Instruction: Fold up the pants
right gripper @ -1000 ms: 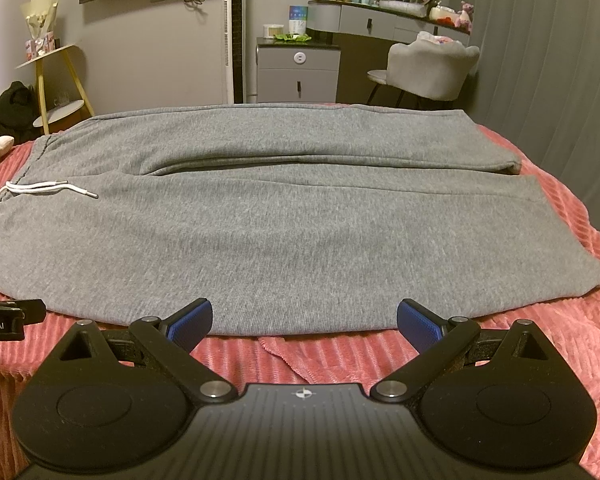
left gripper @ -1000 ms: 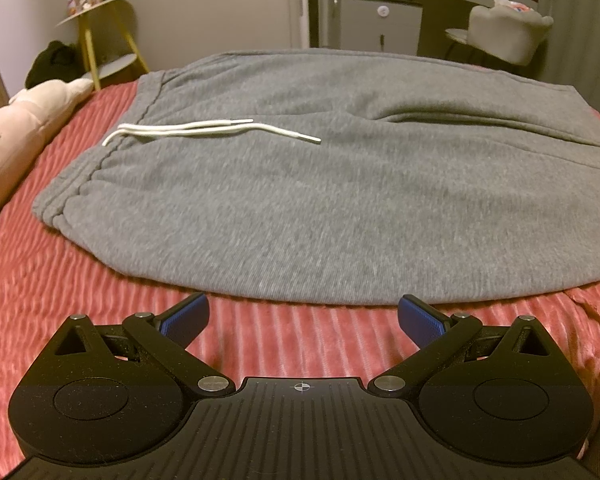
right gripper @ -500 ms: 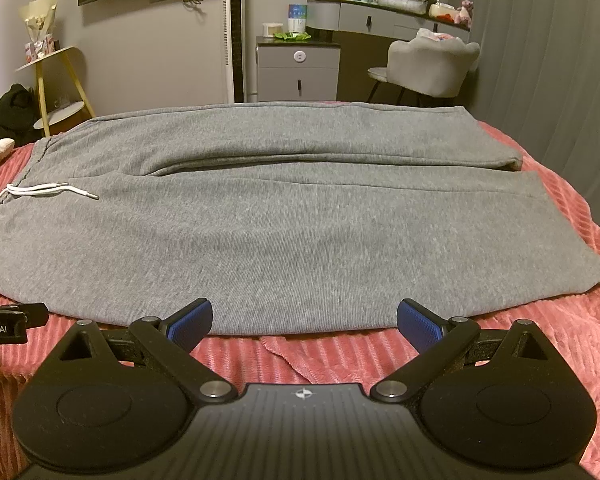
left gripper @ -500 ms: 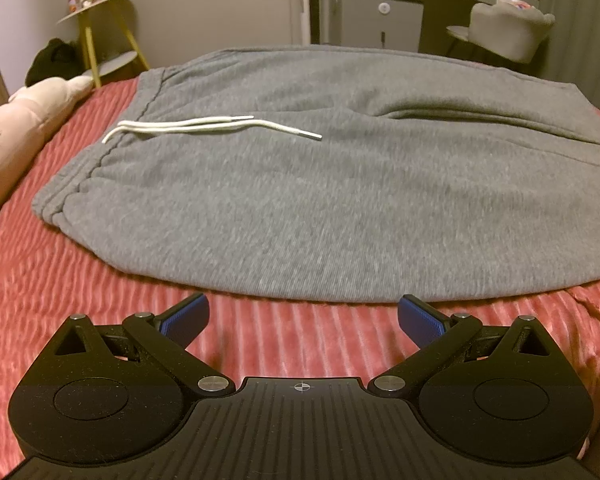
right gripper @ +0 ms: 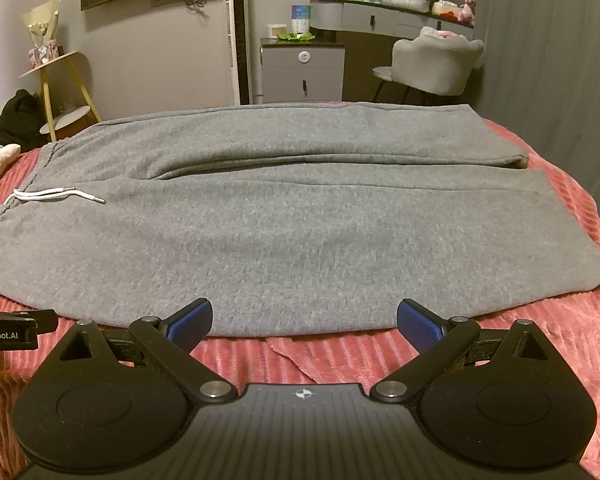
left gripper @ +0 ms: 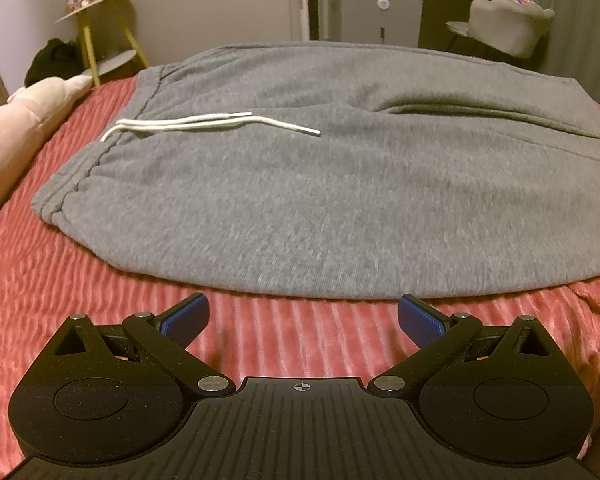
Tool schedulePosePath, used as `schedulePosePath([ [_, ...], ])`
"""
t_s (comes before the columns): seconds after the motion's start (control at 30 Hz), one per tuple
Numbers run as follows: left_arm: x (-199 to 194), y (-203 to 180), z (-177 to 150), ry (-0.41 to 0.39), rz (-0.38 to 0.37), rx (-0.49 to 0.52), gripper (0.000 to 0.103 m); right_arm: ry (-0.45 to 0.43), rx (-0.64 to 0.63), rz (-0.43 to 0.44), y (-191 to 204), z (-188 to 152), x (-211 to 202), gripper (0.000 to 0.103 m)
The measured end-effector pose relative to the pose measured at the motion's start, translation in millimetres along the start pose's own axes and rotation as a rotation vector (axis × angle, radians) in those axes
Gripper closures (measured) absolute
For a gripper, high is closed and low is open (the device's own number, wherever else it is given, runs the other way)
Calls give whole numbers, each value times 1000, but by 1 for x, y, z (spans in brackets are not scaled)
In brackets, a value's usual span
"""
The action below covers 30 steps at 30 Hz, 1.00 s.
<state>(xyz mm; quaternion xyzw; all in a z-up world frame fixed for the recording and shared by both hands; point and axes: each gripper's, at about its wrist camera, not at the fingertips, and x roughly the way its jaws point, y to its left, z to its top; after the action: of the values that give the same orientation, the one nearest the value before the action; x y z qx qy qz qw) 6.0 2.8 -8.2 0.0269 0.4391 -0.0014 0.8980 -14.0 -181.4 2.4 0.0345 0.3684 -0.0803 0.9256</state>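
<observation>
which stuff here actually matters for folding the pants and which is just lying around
For the job:
pants, spread flat on the bed
drawstring on the waist end
left gripper, open, empty
right gripper, open, empty
bed, the work surface

Just there:
pillow
yellow stand
chair
cabinet

grey pants (left gripper: 340, 200) with a white drawstring (left gripper: 204, 124) on a pink-red ribbed bedspread (left gripper: 80, 304); black grippers carry blue fingers (right gripper: 190, 320).
</observation>
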Motion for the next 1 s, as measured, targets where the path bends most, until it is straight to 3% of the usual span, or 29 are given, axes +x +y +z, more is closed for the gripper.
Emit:
schedulePosePath([
  [0.43,2,1,3,18,7,-11,0,-14,32,49,-5,0,1,4],
  [0.63,-5,6,14,10,14,-43,0,-16,150,150,-28,7,2,4],
  [0.73,-10,12,35,-29,50,-92,0,-31,254,216,-51,17,14,4],
  [0.9,6,11,93,-95,198,-141,0,-92,298,184,-87,41,47,4],
  [1.0,38,4,123,-71,167,-138,0,-38,372,134,-114,51,83,4],
])
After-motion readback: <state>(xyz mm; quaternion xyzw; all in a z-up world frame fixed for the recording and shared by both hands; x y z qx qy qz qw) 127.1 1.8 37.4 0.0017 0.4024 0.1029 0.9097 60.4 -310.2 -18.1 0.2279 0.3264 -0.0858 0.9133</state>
